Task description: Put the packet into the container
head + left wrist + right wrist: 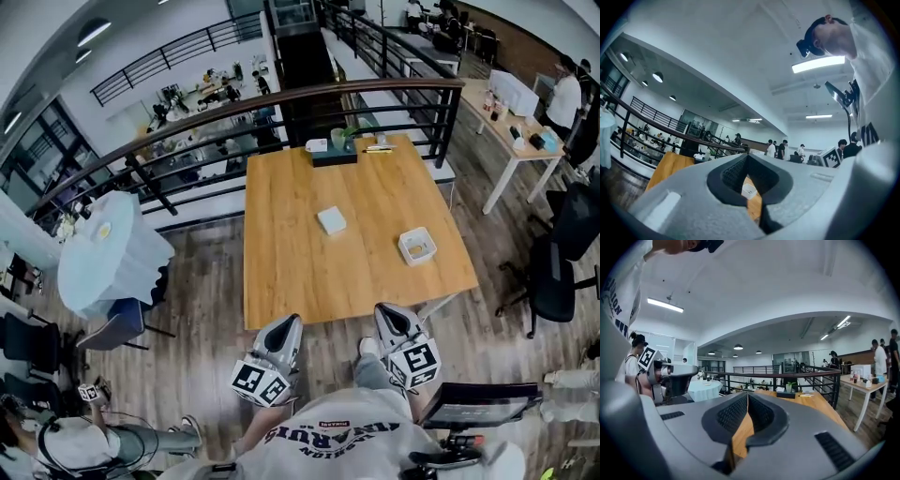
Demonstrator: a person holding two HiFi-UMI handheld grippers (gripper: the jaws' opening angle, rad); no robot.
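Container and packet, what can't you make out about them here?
- Head view: container too small to identify its yellowish contents.
- Head view: packet too small for print.
- Left gripper view: white item behind the fingers, mostly hidden; packet or container unclear.
- Right gripper view: right gripper hides both.

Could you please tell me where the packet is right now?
In the head view, the white packet lies near the middle of the wooden table, left of the open container and apart from it.
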